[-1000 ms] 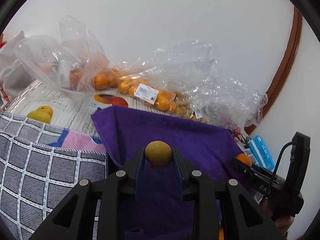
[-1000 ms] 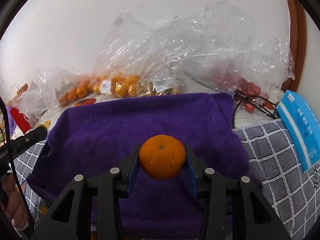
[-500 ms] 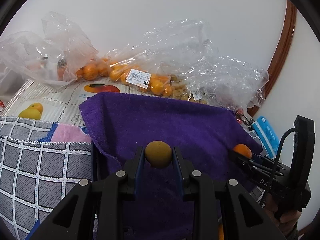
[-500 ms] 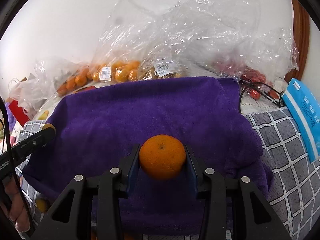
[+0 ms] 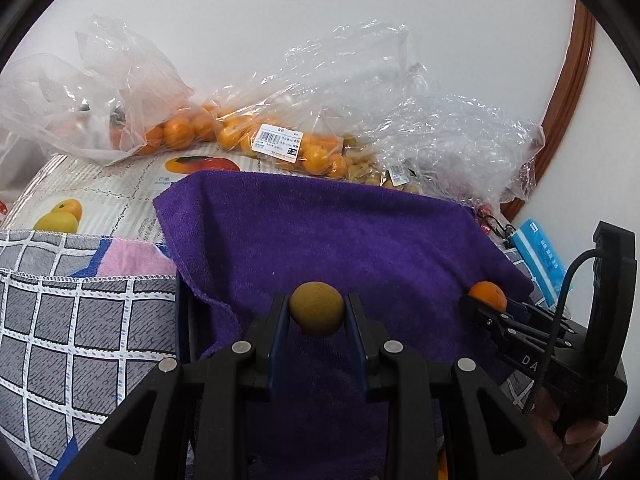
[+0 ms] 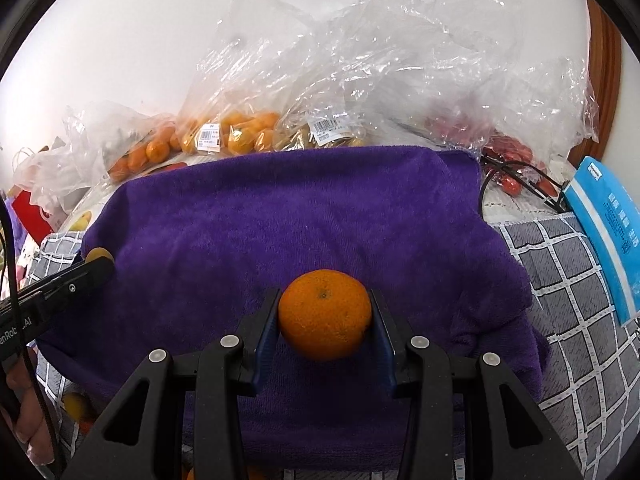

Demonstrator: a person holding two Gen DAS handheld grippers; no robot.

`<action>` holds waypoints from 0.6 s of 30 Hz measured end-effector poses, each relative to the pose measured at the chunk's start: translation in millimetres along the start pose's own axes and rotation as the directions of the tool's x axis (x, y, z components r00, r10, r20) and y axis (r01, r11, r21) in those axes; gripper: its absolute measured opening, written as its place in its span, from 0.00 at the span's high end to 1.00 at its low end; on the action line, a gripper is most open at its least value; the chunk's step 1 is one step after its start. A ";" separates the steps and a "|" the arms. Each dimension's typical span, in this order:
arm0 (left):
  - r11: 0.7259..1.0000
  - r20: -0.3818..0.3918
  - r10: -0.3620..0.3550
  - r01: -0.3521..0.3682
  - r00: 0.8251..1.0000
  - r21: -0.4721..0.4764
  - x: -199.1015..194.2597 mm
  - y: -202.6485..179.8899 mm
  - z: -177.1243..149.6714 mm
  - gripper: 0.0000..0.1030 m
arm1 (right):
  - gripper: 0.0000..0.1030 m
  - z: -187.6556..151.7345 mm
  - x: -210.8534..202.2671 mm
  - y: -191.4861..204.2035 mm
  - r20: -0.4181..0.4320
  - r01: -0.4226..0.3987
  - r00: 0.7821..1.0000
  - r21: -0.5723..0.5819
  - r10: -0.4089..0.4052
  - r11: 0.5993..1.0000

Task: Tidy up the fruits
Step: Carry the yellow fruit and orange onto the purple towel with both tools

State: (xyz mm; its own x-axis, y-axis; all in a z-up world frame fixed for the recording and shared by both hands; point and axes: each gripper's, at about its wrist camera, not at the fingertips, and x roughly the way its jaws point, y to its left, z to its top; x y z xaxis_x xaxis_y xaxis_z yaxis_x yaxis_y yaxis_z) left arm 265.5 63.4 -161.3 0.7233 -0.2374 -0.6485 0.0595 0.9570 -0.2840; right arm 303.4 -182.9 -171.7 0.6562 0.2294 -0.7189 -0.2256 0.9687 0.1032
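My left gripper (image 5: pixel 317 310) is shut on a small brownish-yellow round fruit (image 5: pixel 317 307) and holds it above the near part of a purple towel (image 5: pixel 320 232). My right gripper (image 6: pixel 324 320) is shut on an orange mandarin (image 6: pixel 324 314) above the same towel (image 6: pixel 288 216). The right gripper with its mandarin (image 5: pixel 487 295) shows at the right of the left wrist view. The left gripper's fruit (image 6: pixel 98 255) shows at the left of the right wrist view.
Clear plastic bags of mandarins (image 5: pixel 280 144) and small brown fruits (image 6: pixel 328 132) lie behind the towel against the wall. A bag of red fruit (image 6: pixel 508 152) and a black cable lie back right. A blue packet (image 6: pixel 608 232) sits right. A grey checked cloth (image 5: pixel 80 320) lies left.
Both grippers have moved forward over the purple towel, each still holding its fruit. The bags at the back look closer and the views have tilted down slightly.
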 end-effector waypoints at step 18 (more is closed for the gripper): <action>1.000 0.000 0.007 -0.007 1.000 0.007 0.8 -1.0 0.3 0.74 | 0.55 0.9 -15.0 -3.3 0.073 0.006 0.997 0.029 -0.008 1.000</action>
State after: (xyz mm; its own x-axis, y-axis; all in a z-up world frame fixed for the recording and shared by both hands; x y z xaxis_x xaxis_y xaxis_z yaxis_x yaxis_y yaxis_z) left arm 266.2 62.3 -161.3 0.7237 -0.2305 -0.6505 0.0588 0.9597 -0.2747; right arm 295.0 -189.4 -160.7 0.7085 0.2282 -0.6678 -0.2009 0.9724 0.1191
